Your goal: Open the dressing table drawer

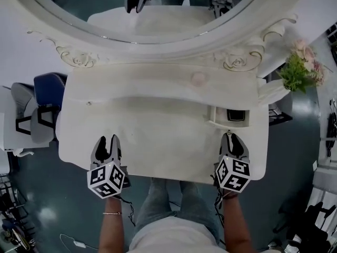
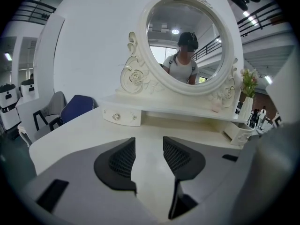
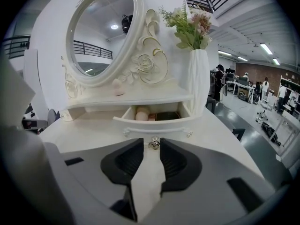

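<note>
Head view: the white bench (image 1: 158, 136) fills the middle, with the oval mirror (image 1: 147, 4) at 12 o'clock. The drawer (image 1: 224, 124) sits at 3 o'clock under the raised shelf. It is pulled out toward 6 o'clock, its long axis runs 9 to 3, and something dark shows inside. The right gripper (image 1: 231, 139) points to 12 with its tips just at the drawer front. The left gripper (image 1: 108, 143) lies parallel at 8 o'clock, well apart from the drawer. Both forearms come in from 6 o'clock, marker cubes nearest the person. A flower bunch (image 1: 301, 67) stands at 2 o'clock, off the bench corner.

Left gripper view: the left gripper (image 2: 149, 146) has its jaws released and apart, with only bare bench (image 2: 84, 130) between them. It tilts down toward the bench. A small closed drawer (image 2: 122, 117) is at 11 o'clock, and the open drawer (image 2: 238, 134) juts out at 3 o'clock.

Right gripper view: the drawer (image 3: 154, 124) is open, its front facing the camera and running 9 to 3. A pale round thing (image 3: 141, 115) and a dark flat item (image 3: 167, 116) lie inside. Its metal knob (image 3: 153, 143) sits between the tips of the right gripper (image 3: 151, 145). The jaws are released, partly open, standing narrowly on either side of the knob. A white vase (image 3: 199, 78) stands at 1 o'clock.
</note>
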Available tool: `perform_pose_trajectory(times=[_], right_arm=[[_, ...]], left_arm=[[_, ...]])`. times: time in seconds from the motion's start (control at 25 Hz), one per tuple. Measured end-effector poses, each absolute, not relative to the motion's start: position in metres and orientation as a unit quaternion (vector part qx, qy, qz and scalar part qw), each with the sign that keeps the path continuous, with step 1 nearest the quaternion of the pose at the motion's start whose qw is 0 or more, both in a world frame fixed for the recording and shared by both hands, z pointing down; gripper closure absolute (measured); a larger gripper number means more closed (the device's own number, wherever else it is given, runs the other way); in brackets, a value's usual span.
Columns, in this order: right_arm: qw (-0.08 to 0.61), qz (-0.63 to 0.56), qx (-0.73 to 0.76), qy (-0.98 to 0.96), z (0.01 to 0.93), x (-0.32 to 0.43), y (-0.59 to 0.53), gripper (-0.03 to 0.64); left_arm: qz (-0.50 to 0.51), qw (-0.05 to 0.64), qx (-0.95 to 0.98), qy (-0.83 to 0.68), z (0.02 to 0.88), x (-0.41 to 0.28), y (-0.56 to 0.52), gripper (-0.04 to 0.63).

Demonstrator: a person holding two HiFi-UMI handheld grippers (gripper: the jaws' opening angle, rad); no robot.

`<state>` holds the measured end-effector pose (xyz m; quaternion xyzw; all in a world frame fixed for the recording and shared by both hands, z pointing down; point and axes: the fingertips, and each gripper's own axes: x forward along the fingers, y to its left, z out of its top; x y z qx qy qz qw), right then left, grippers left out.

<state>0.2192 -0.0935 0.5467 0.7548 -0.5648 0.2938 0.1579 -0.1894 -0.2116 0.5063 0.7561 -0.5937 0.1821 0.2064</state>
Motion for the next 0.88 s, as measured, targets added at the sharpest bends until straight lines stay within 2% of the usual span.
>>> perform_pose_trajectory(times=[0.4,0.88], right_arm=[[0.167,0.272,0.751,-0.578,0.52,0.2,-0.107,0.502],[0.173,0.251,0.757,-0.578,0.491,0.149,-0.139,0.502]], left_arm=[[0.171,0.207,0.753,-0.601,0.508,-0.213,-0.23,0.407],[0.164,0.211,0.755,-0.599,0.511,-0.272,-0.28,0.407]])
